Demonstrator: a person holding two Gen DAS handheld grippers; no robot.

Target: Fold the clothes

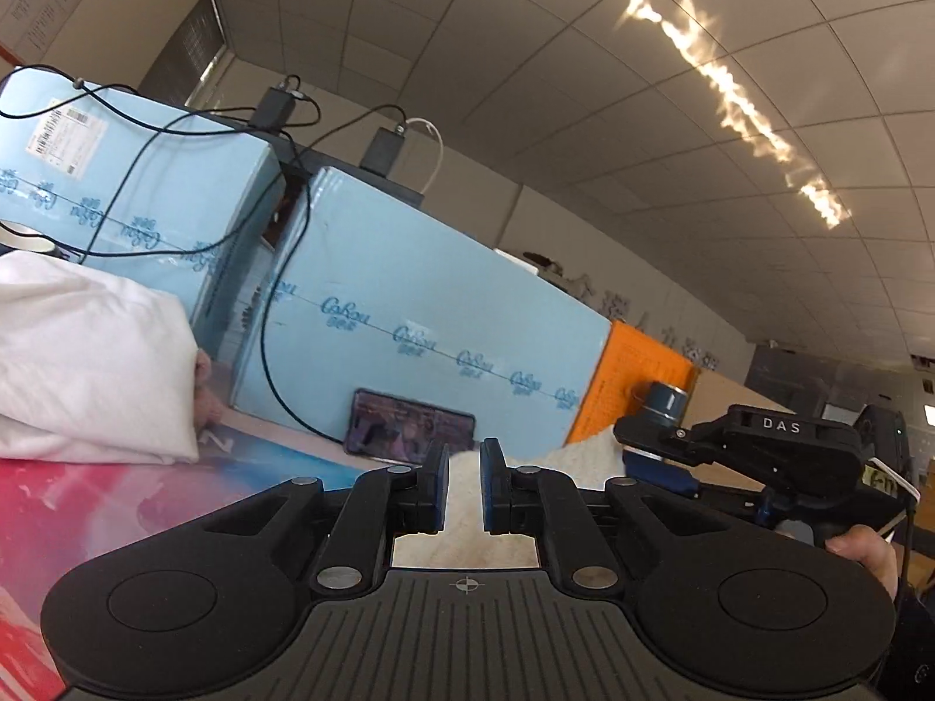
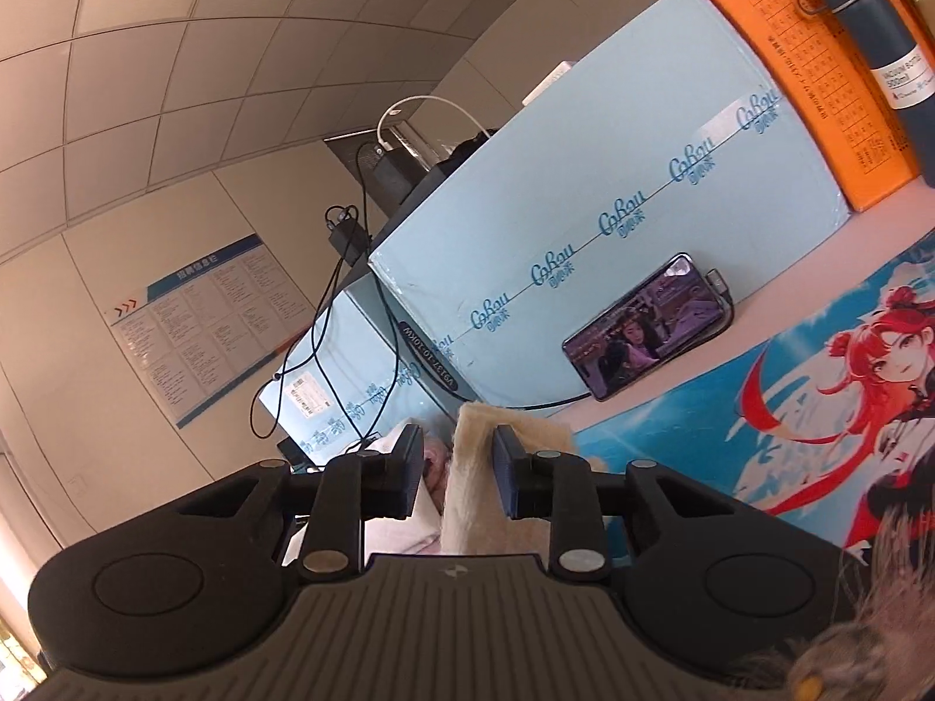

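Left wrist view shows a cream fleecy garment (image 1: pixel 464 502) running forward between the blue pads of the left gripper (image 1: pixel 464 488), which points level; the jaws are drawn in as far as they go and pinch the fabric. Its cloth stretches rightward toward the right gripper (image 1: pixel 660 455), held by a hand (image 1: pixel 865 555) at the frame's right edge. Right wrist view shows the same garment (image 2: pixel 473 479) standing as a narrow upright strip against the right-hand pad (image 2: pixel 505 470), its long axis pointing ahead; a gap remains beside the other pad, so the jaws stand partly open. Left of the left gripper lies a folded white cloth (image 1: pixel 87 368). Ahead stand blue boxes (image 1: pixel 421 315) and a phone (image 1: pixel 409 426) on the table (image 1: pixel 87 496).
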